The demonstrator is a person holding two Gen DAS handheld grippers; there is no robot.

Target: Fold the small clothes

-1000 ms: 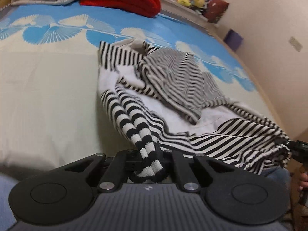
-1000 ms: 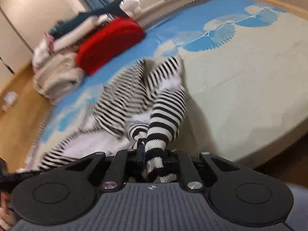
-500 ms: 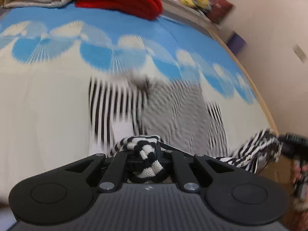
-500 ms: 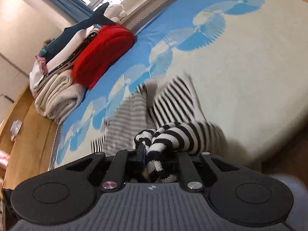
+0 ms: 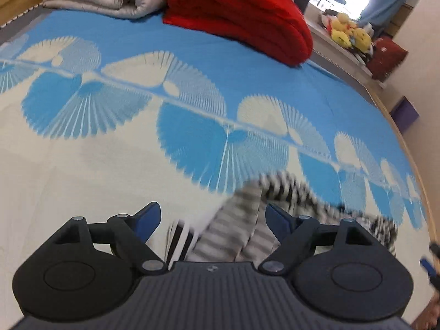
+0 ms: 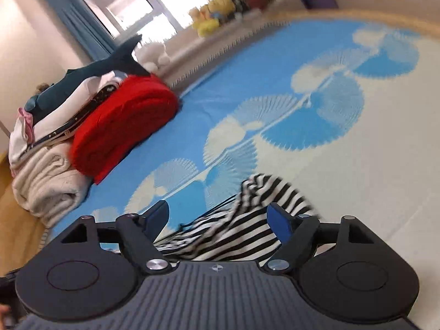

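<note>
Half a second ago both hand-held grippers were clenched on striped cuffs; now both are released, and the striped garment (image 5: 247, 220) lies loose on the bed (image 5: 82, 165) just ahead of them. It looks rumpled, so I judge folding barely begun. The left hand-held gripper (image 5: 213, 217) and the right hand-held gripper (image 6: 217, 216) hover low over the cloth, jaws spread wide, angled forward.

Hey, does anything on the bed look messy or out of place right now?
The striped garment lies bunched and rumpled on the bedspread, not flat or squared, just ahead of both open grippers. It is motion-blurred, so its exact shape is unclear. The folded red blanket looks tidy.
</note>
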